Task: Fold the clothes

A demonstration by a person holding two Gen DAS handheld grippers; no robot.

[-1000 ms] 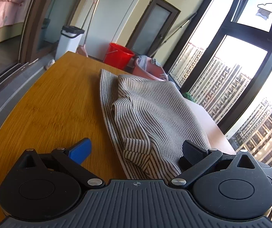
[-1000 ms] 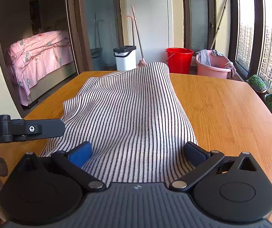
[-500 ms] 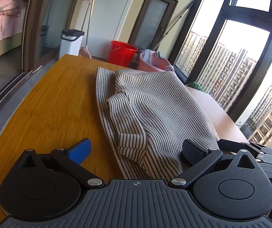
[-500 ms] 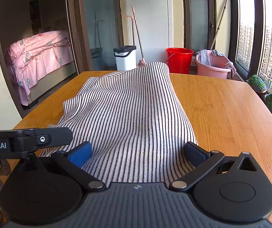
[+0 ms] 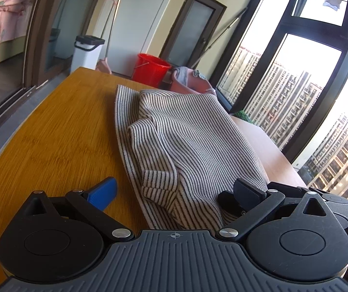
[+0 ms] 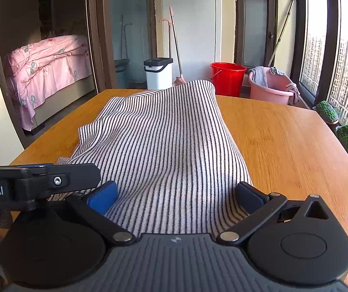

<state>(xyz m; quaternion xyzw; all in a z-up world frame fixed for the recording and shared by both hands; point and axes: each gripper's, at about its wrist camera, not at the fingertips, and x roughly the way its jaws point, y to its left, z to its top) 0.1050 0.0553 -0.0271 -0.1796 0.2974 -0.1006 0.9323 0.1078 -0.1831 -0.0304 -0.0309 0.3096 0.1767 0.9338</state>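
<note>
A black-and-white striped garment [image 5: 186,141] lies folded lengthwise on the wooden table [image 5: 52,141], with a bunched cuff near its close end. My left gripper [image 5: 174,192] is open, its fingers wide apart at the garment's near left edge; the cloth lies between them. In the right wrist view the same garment [image 6: 169,146] runs away from me. My right gripper [image 6: 176,194] is open over the garment's near end, with cloth between its fingers. The left gripper's body [image 6: 37,182] shows at the left of the right wrist view.
A red bucket [image 6: 227,77], a pink basin [image 6: 271,87] and a white bin [image 6: 158,73] stand on the floor beyond the table's far edge. Windows run along the right. Bare table [image 6: 290,146] lies right of the garment.
The left gripper has shifted rightward toward the right gripper, showing further into the right wrist view. The garment and the right gripper have stayed still. Both stay open.
</note>
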